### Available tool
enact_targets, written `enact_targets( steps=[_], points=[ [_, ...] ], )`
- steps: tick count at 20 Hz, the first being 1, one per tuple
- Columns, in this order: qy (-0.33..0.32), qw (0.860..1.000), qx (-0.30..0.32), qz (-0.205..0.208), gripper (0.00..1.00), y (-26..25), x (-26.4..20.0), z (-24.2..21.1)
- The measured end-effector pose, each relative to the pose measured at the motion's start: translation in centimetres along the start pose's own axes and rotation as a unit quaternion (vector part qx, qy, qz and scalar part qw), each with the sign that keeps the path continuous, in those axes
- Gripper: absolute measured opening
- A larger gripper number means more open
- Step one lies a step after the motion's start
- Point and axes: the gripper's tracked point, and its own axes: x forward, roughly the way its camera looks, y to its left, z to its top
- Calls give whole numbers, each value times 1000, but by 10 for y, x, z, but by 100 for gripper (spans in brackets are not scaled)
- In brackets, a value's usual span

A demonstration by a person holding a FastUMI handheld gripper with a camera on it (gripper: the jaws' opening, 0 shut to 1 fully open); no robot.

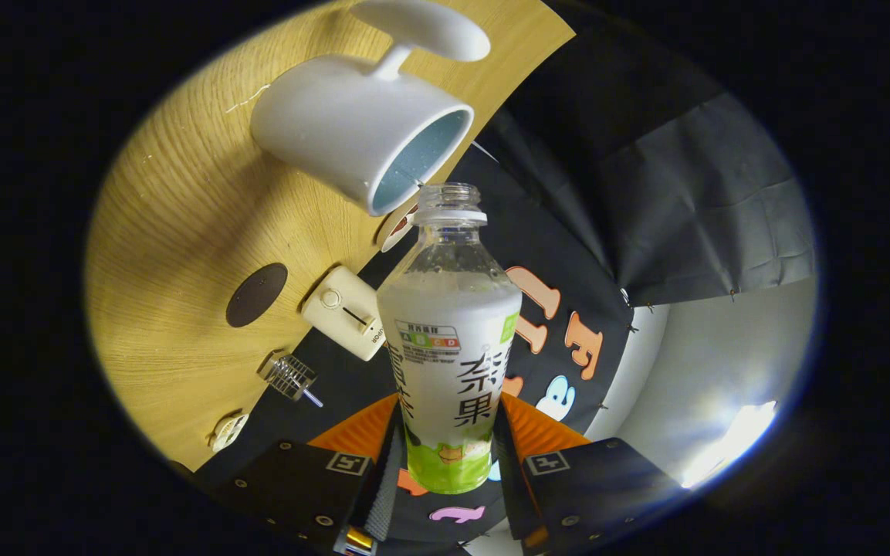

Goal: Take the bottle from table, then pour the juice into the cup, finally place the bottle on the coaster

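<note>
My gripper (448, 436) is shut on the lower body of an uncapped clear bottle (451, 340) with a white and green label, holding whitish juice. The view is rolled far over, so the wooden table (174, 232) stands to the left. The bottle's open mouth is right at the rim of a white cup (356, 127) with a blue inside and a handle; whether they touch I cannot tell. No stream of juice shows. A dark round coaster (256, 294) lies on the table, beyond the fingers and to the left of the bottle.
A cream-coloured small device (344, 312) with a knob sits at the table's edge near the coaster. A small clear and metal item (289, 376) and a white round item (227, 431) lie further along that edge. Black cloth wall hangs behind the bottle.
</note>
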Motion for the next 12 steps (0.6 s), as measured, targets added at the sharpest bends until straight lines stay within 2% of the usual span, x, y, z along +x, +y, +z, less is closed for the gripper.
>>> enact_targets(
  steps=[3,6,8,12],
  points=[
    [15,997,69,41,58,24,-5,0],
    [32,988,138,69,58,35,-7,3],
    [43,971,209,104,59,55,-8,8],
    [69,920,354,152,59,75,-7,20]
  ],
)
